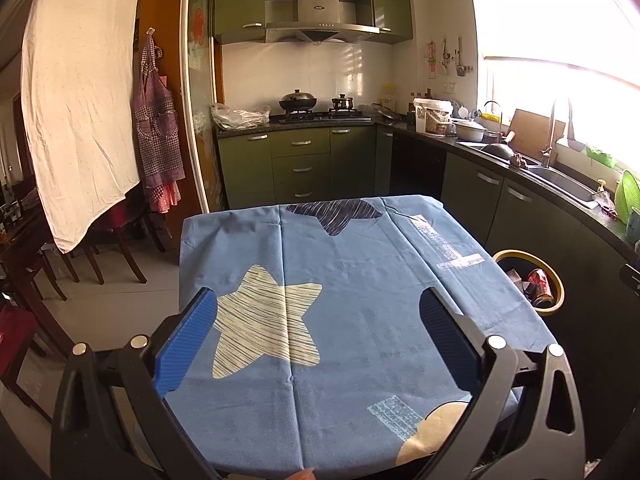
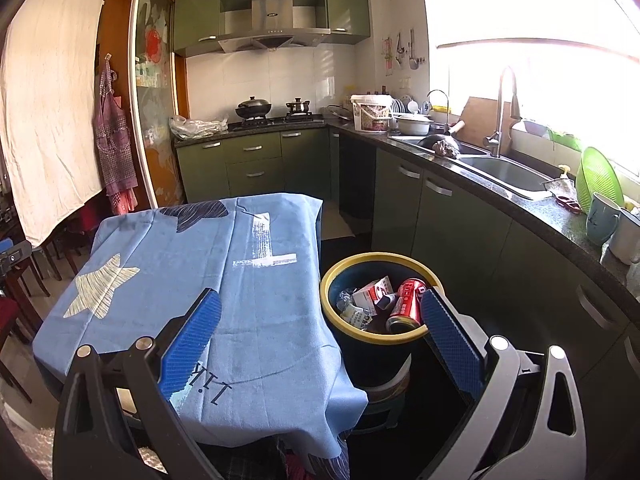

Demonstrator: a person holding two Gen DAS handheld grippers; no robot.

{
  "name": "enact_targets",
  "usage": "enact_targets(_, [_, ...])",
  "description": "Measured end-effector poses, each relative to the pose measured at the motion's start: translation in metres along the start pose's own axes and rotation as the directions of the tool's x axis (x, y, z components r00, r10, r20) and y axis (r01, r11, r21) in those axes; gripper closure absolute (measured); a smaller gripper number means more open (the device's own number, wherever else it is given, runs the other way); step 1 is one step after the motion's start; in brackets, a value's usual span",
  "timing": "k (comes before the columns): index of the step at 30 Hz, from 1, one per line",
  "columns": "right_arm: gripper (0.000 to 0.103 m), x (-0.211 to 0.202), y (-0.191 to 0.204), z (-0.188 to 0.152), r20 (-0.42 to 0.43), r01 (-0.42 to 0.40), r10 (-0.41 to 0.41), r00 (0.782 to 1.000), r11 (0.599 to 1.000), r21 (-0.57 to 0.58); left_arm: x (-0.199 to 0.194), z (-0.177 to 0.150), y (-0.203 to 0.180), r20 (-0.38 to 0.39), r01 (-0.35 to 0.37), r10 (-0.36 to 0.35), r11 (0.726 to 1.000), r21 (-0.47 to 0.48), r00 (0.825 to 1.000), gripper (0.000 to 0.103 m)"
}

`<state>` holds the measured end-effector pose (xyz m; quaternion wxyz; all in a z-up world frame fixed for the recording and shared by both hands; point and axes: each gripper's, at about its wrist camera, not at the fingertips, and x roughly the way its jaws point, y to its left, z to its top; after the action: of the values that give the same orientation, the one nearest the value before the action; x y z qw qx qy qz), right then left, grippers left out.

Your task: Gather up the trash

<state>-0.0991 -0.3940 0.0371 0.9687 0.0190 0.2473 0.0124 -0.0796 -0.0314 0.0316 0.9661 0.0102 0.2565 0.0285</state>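
Observation:
A dark bin with a yellow rim (image 2: 334, 268) stands on the floor right of the table. It holds a red can (image 2: 406, 302), a white carton (image 2: 374, 292) and crumpled clear wrap (image 2: 348, 304). The bin (image 1: 558, 280) also shows in the left wrist view with the red can (image 1: 540, 282) inside. My left gripper (image 1: 318, 312) is open and empty above the blue star-print tablecloth (image 1: 360, 320). My right gripper (image 2: 320, 316) is open and empty, held over the table's right edge and the bin. The tablecloth (image 2: 260, 300) carries no loose items in either view.
Green cabinets and a dark counter (image 2: 520, 204) with a sink (image 2: 504, 172) run along the right. A stove with pots (image 1: 298, 102) is at the back. Wooden chairs (image 1: 116, 240) and a hanging white cloth (image 1: 80, 100) are at the left. A green basket (image 2: 598, 178) sits on the counter.

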Motion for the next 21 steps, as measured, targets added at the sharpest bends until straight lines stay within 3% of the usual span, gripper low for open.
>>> enact_targets(21, [0.005, 0.0004, -0.0028, 0.0012, -0.002, -0.004, 0.004, 1.000, 1.000, 0.008, 0.0040, -0.0031, -0.0036, -0.012, 0.018, -0.018, 1.000, 0.009, 1.000, 0.007])
